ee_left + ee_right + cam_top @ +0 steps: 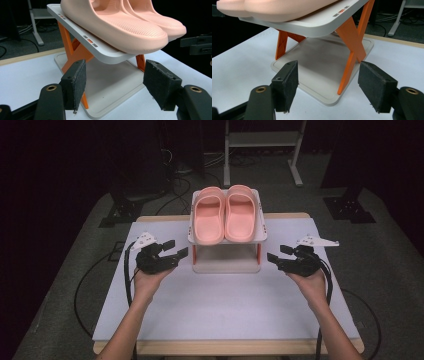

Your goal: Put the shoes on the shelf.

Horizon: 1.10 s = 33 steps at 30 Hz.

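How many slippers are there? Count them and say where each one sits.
2. The left slipper and the right slipper lie side by side on the rack's top shelf.

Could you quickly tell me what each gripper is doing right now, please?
Left gripper: open, holding nothing.
Right gripper: open, holding nothing.

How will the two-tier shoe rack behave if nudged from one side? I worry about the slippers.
The shoe rack probably slides easily, looking like light plastic on thin orange X legs. The pink slippers rest loose on the tilted top shelf, so they may slip off.
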### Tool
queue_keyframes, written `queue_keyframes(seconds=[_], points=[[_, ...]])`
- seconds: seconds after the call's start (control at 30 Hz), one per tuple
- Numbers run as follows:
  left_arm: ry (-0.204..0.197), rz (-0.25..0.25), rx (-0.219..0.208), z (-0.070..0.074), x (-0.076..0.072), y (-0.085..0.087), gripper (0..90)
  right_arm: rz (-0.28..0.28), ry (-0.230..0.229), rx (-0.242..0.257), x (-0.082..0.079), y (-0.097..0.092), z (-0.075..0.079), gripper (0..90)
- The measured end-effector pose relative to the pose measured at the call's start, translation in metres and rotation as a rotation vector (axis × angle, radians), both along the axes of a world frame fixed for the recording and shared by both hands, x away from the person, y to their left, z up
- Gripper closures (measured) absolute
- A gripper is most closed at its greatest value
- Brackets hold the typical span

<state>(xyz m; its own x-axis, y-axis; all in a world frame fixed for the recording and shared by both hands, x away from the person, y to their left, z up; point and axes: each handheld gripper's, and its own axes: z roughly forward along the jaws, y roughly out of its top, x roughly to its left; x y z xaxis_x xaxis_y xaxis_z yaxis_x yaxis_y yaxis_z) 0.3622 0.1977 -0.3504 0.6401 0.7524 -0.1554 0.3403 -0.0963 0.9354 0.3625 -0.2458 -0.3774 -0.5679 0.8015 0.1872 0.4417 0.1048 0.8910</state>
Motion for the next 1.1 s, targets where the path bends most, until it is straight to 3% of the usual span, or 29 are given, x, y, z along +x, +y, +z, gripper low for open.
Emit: queue_keyframes(seconds=[1.1], points=[[0.021,0.021,-0.015,-0.035,-0.015,0.010,25.7,-0.016,-0.002,0.009,-0.024,-0.015,-0.032,26.9]])
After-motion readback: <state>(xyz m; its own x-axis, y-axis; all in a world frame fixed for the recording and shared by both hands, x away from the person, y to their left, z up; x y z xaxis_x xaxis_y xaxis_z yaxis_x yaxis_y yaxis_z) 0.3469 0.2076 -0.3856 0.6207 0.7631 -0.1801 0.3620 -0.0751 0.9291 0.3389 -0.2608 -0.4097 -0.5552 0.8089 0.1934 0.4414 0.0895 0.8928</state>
